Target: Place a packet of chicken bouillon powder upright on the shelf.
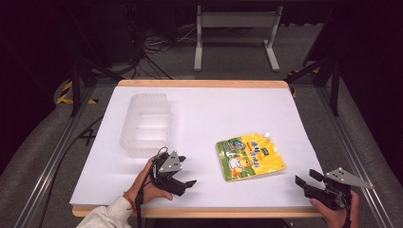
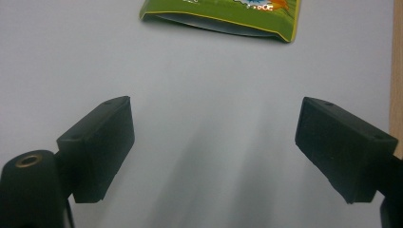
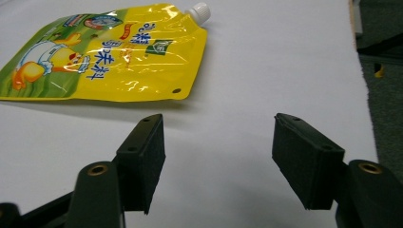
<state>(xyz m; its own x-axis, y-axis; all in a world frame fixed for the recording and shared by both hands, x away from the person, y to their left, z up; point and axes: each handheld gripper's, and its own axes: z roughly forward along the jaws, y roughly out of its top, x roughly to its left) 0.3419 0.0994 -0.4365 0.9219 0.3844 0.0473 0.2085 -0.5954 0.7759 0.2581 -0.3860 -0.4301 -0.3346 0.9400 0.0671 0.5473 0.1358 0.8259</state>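
Left gripper jaws wide apart, empty, near front edge of white table; right gripper same (front-right corner). Clear plastic tray back-left. Yellow spouted pouch flat between grippers, untouched.

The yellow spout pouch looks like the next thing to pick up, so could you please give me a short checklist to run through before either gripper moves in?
1. Left gripper open and holding nothing: ok, jaws spread wide over bare table.
2. Right gripper open and holding nothing: ok, jaws wide apart.
3. Pouch free to grasp: ok, it lies flat on the white table, apart from both grippers, with nothing on it.
4. Spout cap on: ok, a white cap sits on the pouch's corner.
5. Clear plastic tray ready to receive: ok, it stands upright beyond the left gripper and looks empty.
6. Pouch full or empty: cannot tell.
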